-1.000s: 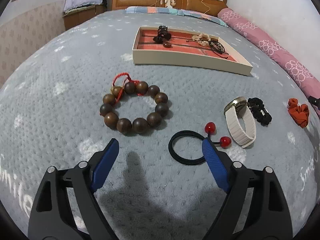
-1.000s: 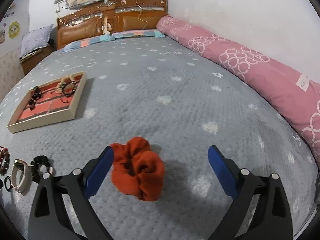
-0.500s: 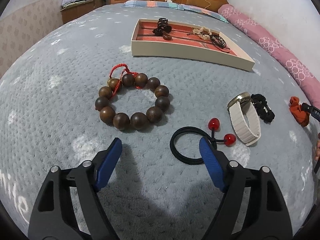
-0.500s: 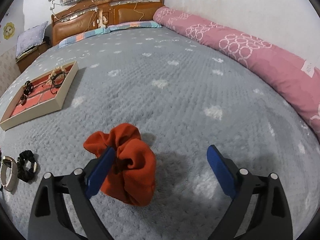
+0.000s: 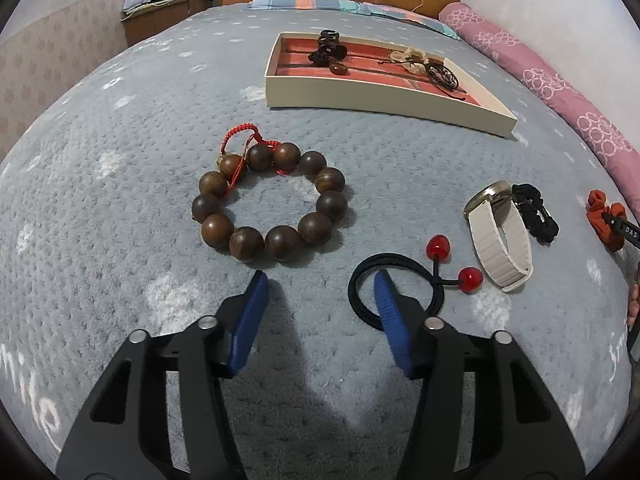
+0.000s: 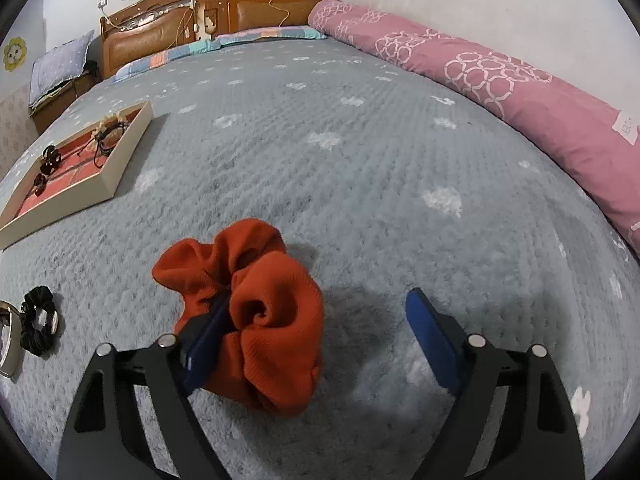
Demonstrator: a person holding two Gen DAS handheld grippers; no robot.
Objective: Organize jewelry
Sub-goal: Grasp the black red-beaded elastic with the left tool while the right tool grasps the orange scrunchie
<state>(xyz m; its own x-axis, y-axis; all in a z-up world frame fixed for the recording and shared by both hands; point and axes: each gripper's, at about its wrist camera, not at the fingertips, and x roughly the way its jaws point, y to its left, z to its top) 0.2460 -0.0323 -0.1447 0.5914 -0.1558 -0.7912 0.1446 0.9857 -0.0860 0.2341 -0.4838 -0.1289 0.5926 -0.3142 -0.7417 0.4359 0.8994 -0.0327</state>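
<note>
- While your right gripper [image 6: 316, 320] stands wide open, its left finger is threaded through the orange scrunchie [image 6: 256, 312], which drapes over that finger above the grey bed [image 6: 360, 160]; nothing is pinched between the jaws.
- Your left gripper [image 5: 320, 292] is open too, holding nothing, with its right fingertip inside the loop of the black hair tie [image 5: 396, 292] with two red beads.
- Just ahead of it lies the wooden bead bracelet [image 5: 270, 206] with its red cord.
- To the right, the white watch [image 5: 500, 232] touches a black scrunchie [image 5: 534, 212].
- Farther back sits the tray [image 5: 380, 94], red-lined, with a dark hair claw [image 5: 326, 52] and cords inside.
</note>
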